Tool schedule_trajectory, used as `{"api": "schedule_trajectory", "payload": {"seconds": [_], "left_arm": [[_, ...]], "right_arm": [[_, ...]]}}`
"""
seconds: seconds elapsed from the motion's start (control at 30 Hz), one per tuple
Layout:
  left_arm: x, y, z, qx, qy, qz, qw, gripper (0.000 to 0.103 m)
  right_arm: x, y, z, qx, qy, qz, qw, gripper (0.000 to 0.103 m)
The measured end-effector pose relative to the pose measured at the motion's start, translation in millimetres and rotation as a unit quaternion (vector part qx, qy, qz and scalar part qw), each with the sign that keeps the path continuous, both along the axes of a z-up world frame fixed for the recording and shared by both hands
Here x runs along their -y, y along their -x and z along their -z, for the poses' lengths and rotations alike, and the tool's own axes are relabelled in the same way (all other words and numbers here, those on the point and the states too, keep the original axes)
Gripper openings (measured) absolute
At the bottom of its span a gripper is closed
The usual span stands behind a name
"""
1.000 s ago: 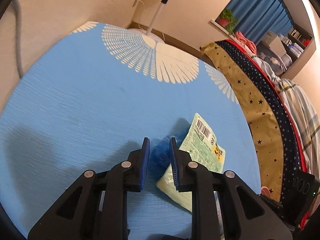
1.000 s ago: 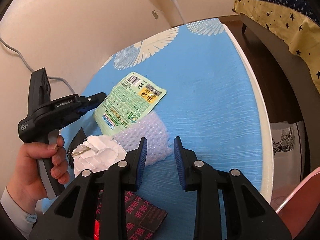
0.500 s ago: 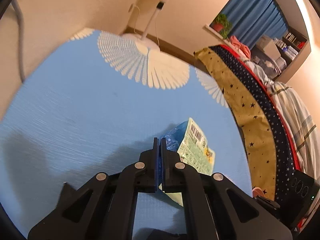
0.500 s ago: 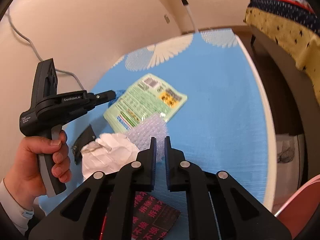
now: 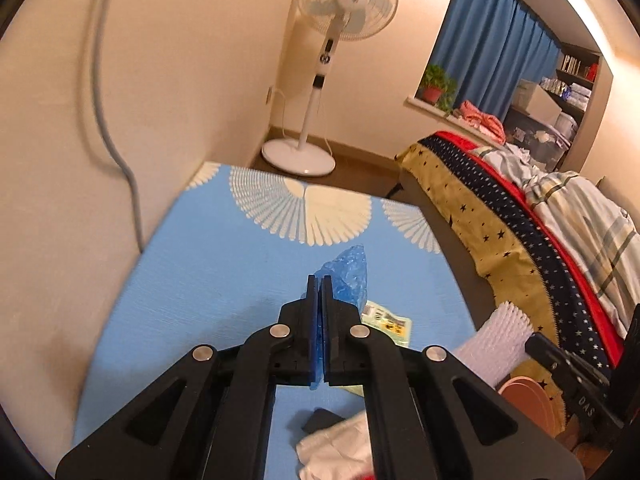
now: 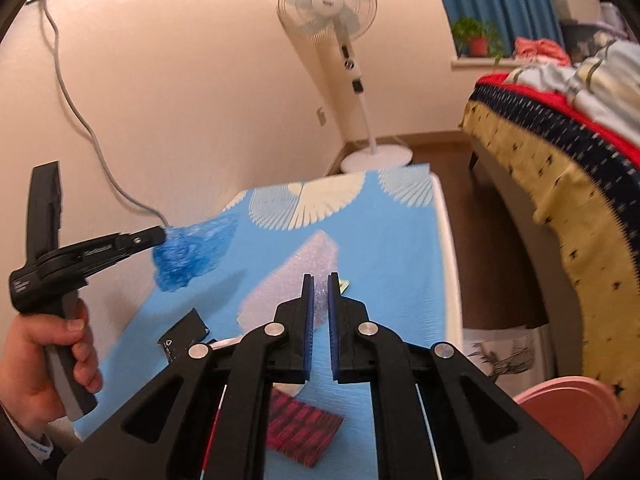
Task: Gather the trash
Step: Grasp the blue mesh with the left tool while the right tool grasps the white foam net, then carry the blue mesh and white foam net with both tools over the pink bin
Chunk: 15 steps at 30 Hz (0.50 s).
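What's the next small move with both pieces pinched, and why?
Probably carry both across to the paper bag on the floor beside the table and release there. The left hand-held gripper is shut on the blue plastic wrap, the right hand-held gripper on the bubble wrap, and both pieces hang clear of the tabletop.
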<state>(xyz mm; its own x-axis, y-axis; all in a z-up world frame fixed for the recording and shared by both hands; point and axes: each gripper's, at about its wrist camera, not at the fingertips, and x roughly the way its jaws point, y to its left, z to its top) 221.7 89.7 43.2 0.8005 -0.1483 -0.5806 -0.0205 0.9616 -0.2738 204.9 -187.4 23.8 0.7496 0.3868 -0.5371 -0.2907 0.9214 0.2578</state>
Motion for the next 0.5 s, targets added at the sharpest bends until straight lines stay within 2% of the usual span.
{"api": "schedule_trajectory", "payload": {"seconds": [0.2,0.5], "left_arm": [[15.8,45.6,-16.6,0.019,0.000,-0.009,0.9998,0.001],[55.5,106.8,-28.6,0.047,0.003,0.013,0.9988,0.001]], "right_arm": [[18.6,33.9,-26.5,0.021,0.010,0.021,1.000,0.007],[54.6,93.9,-59.2,0.038,0.043,0.054,0.997,0.007]]}}
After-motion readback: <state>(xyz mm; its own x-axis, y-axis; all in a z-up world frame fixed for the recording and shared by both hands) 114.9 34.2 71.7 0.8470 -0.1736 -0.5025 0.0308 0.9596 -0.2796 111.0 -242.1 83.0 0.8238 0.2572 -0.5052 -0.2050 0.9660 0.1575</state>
